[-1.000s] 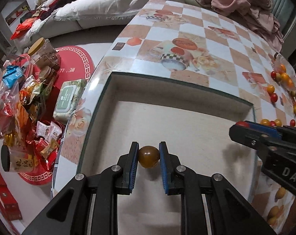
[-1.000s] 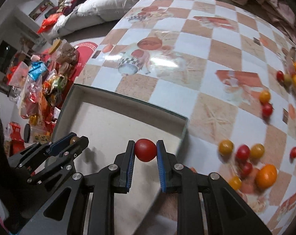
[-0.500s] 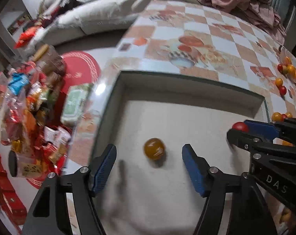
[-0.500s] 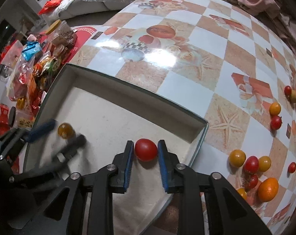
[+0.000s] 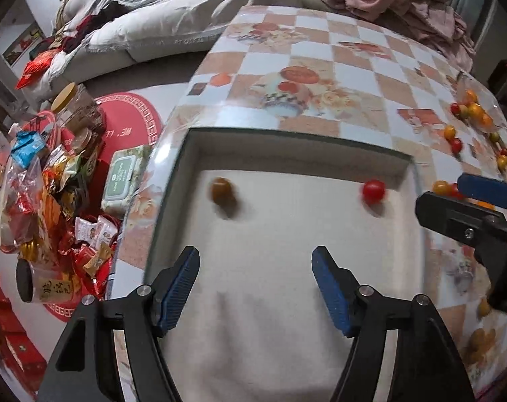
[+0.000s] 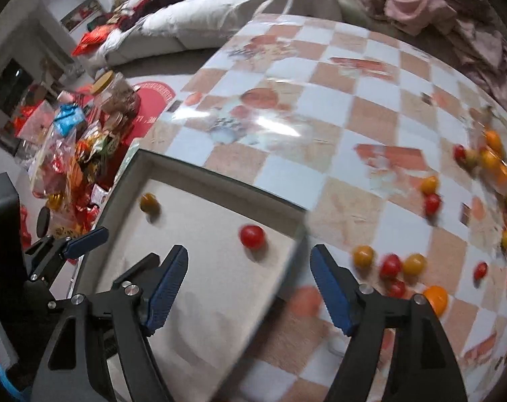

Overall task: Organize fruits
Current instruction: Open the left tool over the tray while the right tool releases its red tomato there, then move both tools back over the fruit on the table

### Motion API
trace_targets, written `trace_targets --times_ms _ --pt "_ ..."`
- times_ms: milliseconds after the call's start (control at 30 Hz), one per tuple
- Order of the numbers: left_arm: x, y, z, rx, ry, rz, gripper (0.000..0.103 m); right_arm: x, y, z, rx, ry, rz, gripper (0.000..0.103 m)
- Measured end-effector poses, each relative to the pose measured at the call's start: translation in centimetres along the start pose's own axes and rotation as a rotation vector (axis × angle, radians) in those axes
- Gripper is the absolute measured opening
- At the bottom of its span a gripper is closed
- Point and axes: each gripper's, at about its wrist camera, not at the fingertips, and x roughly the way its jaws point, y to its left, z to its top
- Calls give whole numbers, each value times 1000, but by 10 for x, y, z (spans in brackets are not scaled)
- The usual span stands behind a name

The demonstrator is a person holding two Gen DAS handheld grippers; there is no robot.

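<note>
A shallow box with a beige floor [image 5: 287, 234] [image 6: 193, 284] sits at the near corner of the checkered table. A brownish-yellow tomato [image 5: 222, 191] [image 6: 149, 202] lies at its far left. A red tomato [image 5: 373, 191] [image 6: 251, 236] lies near its far right wall. My left gripper [image 5: 256, 284] is open and empty above the box floor. My right gripper [image 6: 248, 283] is open and empty over the box's right rim; its side shows in the left wrist view [image 5: 467, 211]. Several loose red, yellow and orange tomatoes [image 6: 390, 266] lie on the table to the right.
More tomatoes [image 6: 488, 157] cluster at the table's far right. Snack bags and jars [image 5: 45, 181] and a wipes pack [image 5: 124, 176] crowd the floor to the left. A sofa with bedding [image 5: 173, 20] and pink clothes [image 5: 404, 0] lie beyond the table.
Both grippers opened and pulled back. The brownish tomato and the red tomato now lie free on the box floor.
</note>
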Motion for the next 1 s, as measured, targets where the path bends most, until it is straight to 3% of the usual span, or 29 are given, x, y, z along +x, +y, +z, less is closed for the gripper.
trace_targets --times_ms 233,600,767,1000 --pt "-24 -53 2 78 -23 -61 71 -34 -77 -38 176 6 -83 79" --pt "-37 -146 2 194 -19 -162 71 -58 -160 -91 335 48 -177 79" --pt "-21 -178 3 204 1 -165 71 -62 -188 -98 371 42 -191 79" --pt "10 -196 5 185 38 -137 71 -50 -218 -87 397 41 -200 78"
